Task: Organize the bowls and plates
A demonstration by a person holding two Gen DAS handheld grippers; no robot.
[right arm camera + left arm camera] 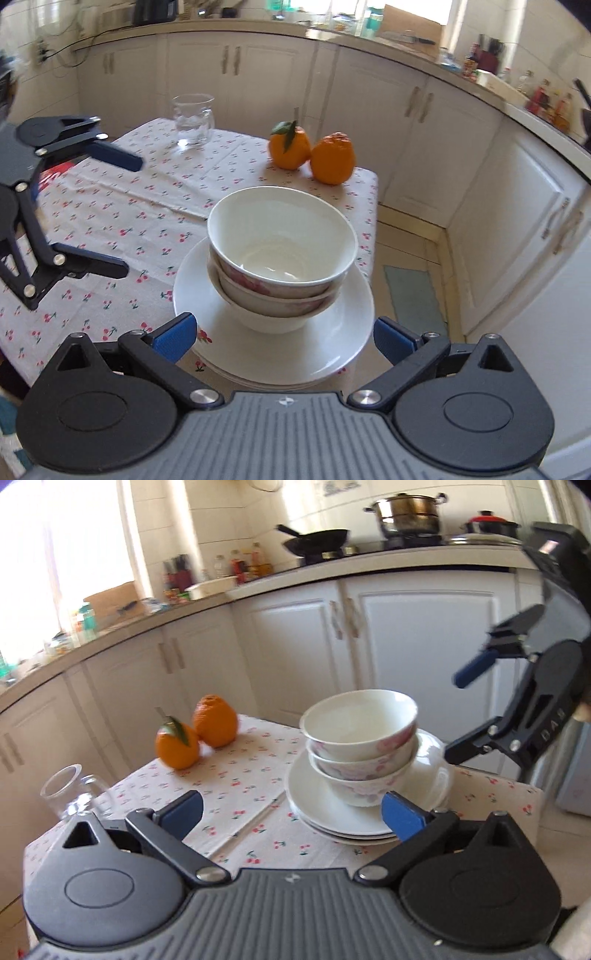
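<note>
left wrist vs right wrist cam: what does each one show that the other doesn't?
Left wrist only: the stove with a black wok, a steel pot and a red-lidded pot.

Right wrist only: the floor beside the table with a mat, and a wall outlet with cables at far left.

Both: the stacked bowls on stacked plates, two oranges, the glass mug, the cherry-print tablecloth. Left tongs and right tongs are open and empty.
</note>
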